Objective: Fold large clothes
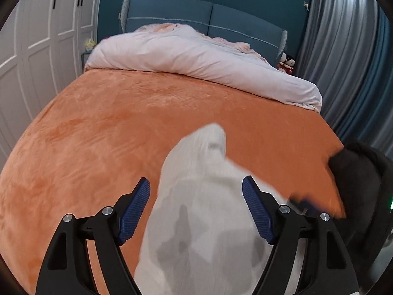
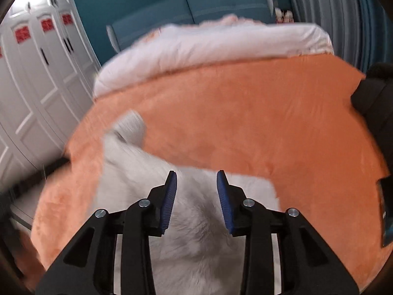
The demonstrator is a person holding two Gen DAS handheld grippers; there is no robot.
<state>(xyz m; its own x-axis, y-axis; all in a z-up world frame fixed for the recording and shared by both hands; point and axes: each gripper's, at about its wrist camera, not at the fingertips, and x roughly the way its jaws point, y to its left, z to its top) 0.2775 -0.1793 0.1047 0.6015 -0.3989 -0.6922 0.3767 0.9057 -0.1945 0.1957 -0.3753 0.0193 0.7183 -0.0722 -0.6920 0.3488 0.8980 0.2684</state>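
the white garment [image 1: 196, 221] is lying bunched on the near part of the orange bed cover [image 1: 110, 127], with one sleeve-like end reaching away toward the middle of the bed. in the left wrist view it is showing grey patches on its near surface and is blurred; in the right wrist view the same garment [image 2: 196, 233] is looking plain white and fuzzy, with a flat rectangular part stretching to the right.

the left gripper [image 1: 196, 211] is hovering over the garment with its jaws standing wide, the blue pads on either side of the cloth and not pressing it. the right gripper [image 2: 196, 201] is sitting over the garment with its jaws parted more narrowly, the cloth showing in the gap; whether the pads are touching it cannot be told.

the left wrist view is also showing a dark blurred gripper at the right, beside a black garment [image 1: 356, 172] on the bed's right edge. the right wrist view is showing that black garment [image 2: 373, 98] too, plus a dark flat object [image 2: 386, 211] at the far right.

further out, a pale pink duvet [image 1: 196, 59] is lying folded back toward the blue headboard [image 1: 208, 17]. white wardrobe doors [image 1: 36, 36] are standing to the left and grey curtains [image 1: 343, 61] are hanging to the right.
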